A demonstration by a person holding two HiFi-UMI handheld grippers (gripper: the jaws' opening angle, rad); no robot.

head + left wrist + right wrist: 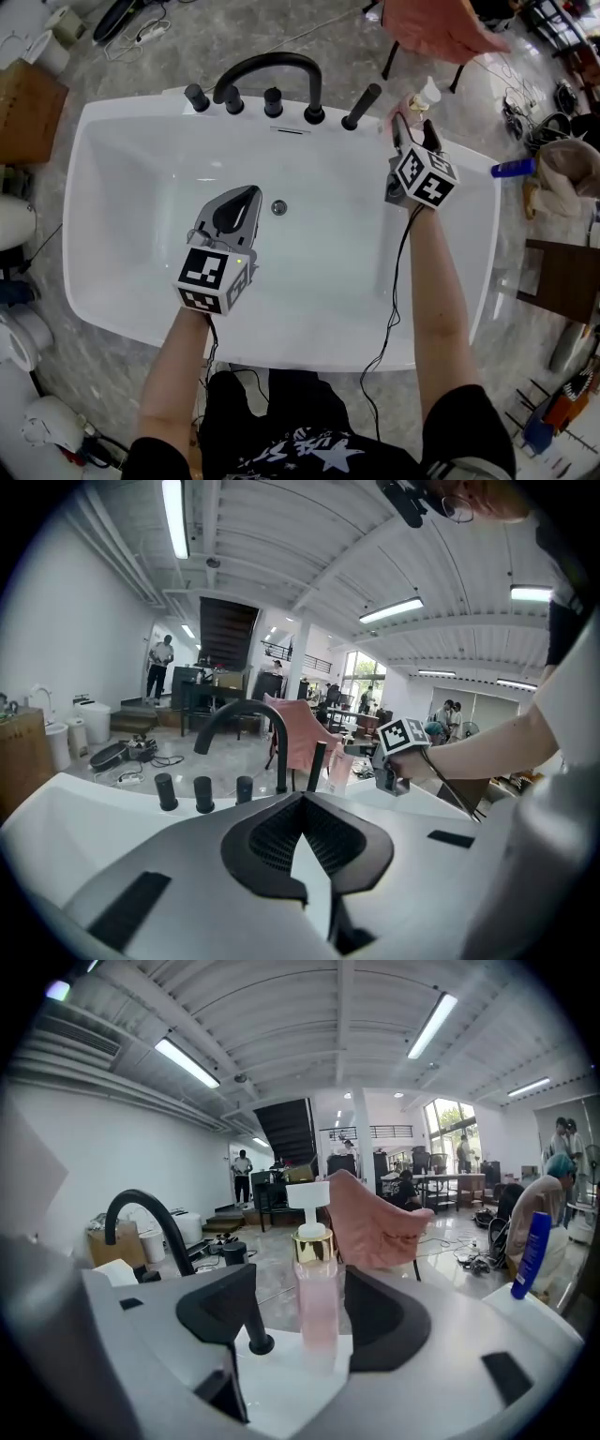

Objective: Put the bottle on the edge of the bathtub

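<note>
The upright bottle (316,1309) stands on the bathtub rim (281,1377) between the right gripper (300,1290)'s parted jaws; the closed left gripper (300,799) is farther

The left gripper (246,199) hangs over the middle of the bathtub (281,349), held out on a bare forearm that crosses the tub's near rim, its jaws pointing toward the far rim and closed tip to tip on nothing. The right gripper (410,129) is reached out on a nearly straight bare arm to the bathtub's far right corner, marker cube (424,176) uppermost. Its jaws stand apart on either side of the bottle (317,1307), with a clear gap at the left jaw and very little at the right.
</note>
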